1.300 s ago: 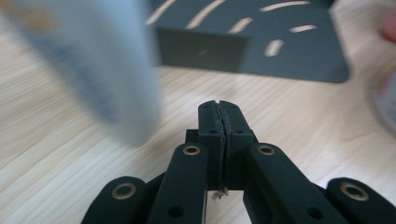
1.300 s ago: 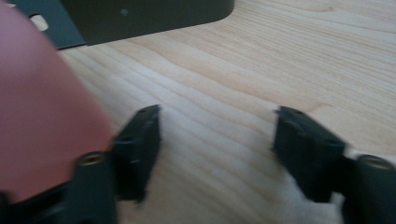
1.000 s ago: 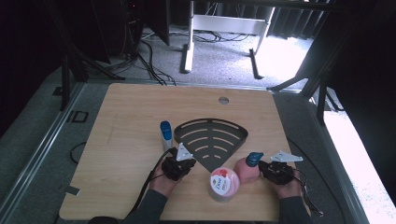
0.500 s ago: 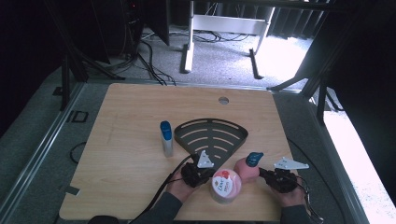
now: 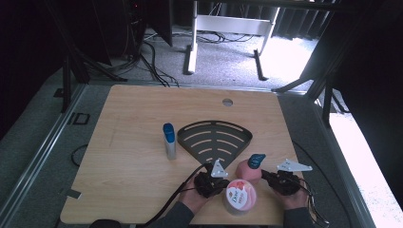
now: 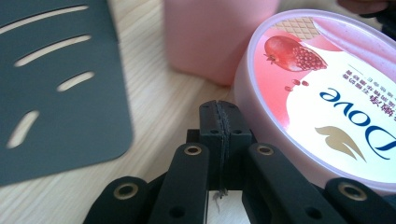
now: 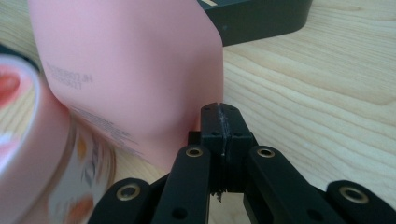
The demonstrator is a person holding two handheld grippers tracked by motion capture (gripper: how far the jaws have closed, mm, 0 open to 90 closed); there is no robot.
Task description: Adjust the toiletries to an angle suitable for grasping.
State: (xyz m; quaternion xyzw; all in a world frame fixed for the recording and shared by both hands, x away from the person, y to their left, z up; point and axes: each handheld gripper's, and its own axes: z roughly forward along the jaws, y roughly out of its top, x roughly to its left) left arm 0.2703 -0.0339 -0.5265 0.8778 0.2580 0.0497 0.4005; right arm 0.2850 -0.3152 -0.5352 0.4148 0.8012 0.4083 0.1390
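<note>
Grey carpet and dark stands ring a pale wooden surface [image 5: 133, 118], with cables trailing over the floor behind it. Near the middle of the surface lies a flat black fan-shaped rack [image 5: 214, 140] with curved slots, and just to its left a grey bottle with a blue cap [image 5: 169, 141] stands upright, apart from the rack.

Toward the near edge sit two pink things side by side — a round Dove tub [image 5: 240, 196] with a pomegranate on its lid, and behind it a pink bottle with a blue cap [image 5: 250, 167], close against the tub; whether they touch is hard to tell.

The left gripper [image 5: 209, 183] rests low on the surface just left of the tub, its cable running off toward the near edge. In the left gripper view its jaws are pressed together with nothing between them, the tub's rim [image 6: 261, 116] right beside their tip and the rack's rounded corner [image 6: 60, 98] off to the other side.

The right gripper [image 5: 280, 180] lies just right of the pink bottle. Its jaws too are closed flat on each other and hold nothing — the right gripper view shows their tip right next to the bottle's lower side [image 7: 140, 74], with the tub [image 7: 42, 154] beyond.
</note>
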